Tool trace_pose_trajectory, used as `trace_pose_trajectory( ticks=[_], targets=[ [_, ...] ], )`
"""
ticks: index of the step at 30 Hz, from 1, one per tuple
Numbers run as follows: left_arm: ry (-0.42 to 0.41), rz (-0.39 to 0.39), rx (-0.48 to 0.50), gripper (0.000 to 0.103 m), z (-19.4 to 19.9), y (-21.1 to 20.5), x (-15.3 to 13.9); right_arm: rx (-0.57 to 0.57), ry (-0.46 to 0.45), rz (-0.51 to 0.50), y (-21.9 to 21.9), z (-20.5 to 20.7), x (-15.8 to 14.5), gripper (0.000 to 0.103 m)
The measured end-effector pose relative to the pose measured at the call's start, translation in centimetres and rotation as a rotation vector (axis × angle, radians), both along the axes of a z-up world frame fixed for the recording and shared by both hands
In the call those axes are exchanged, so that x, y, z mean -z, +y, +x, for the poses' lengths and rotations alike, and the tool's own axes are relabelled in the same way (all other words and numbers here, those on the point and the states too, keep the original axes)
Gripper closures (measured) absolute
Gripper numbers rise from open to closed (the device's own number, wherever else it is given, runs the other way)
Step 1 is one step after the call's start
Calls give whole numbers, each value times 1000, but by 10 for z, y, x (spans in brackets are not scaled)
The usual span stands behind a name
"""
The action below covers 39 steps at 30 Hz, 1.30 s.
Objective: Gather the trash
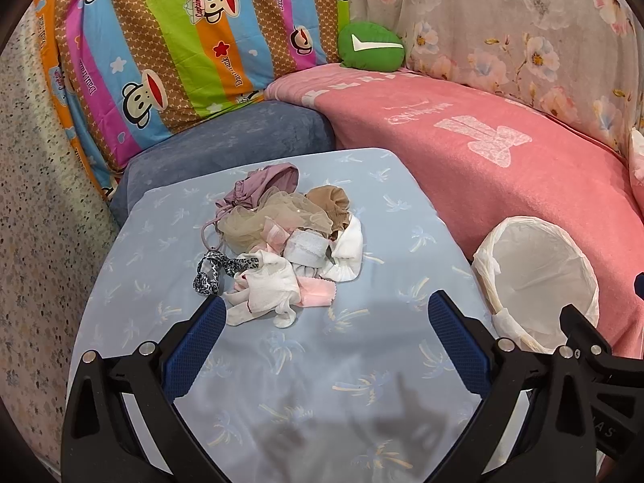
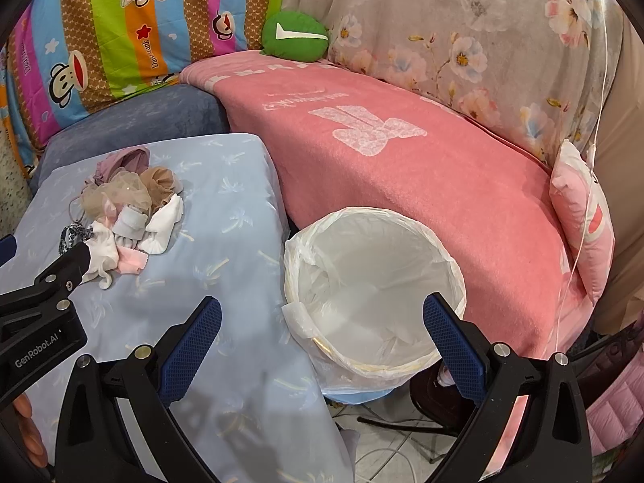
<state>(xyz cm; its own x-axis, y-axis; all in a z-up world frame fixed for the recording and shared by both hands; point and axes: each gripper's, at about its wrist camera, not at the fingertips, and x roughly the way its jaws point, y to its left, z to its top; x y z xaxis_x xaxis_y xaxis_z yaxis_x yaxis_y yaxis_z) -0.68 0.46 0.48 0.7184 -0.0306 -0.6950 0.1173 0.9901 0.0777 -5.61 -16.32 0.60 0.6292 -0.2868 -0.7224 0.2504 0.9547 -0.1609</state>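
Note:
A pile of cloth scraps (image 1: 277,241) lies on the light blue table cover (image 1: 281,382): white socks, pink pieces, beige mesh, a mauve garment, a leopard-print strip. The pile also shows in the right wrist view (image 2: 129,209). My left gripper (image 1: 326,318) is open and empty, just in front of the pile, its left fingertip beside a white sock. A white-lined trash bin (image 2: 374,285) stands right of the table; it also shows in the left wrist view (image 1: 535,281). My right gripper (image 2: 322,322) is open and empty, above the bin's near rim.
A pink blanket (image 2: 402,169) covers the sofa behind the bin. A blue cushion (image 1: 225,145), a striped cartoon pillow (image 1: 181,40), a green plush (image 1: 370,46) and floral fabric (image 2: 463,40) lie behind. A pink pillow (image 2: 579,217) is at right. Chair legs and cables (image 2: 402,422) are under the bin.

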Motion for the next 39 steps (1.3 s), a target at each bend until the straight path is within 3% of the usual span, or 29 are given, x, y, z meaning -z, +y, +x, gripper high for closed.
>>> trace_pose_trajectory(
  ticks=[39],
  targets=[
    [-17,-2,19,7,-2,-8,-3,9,-14,2,-3,-2,-3,6]
  ],
)
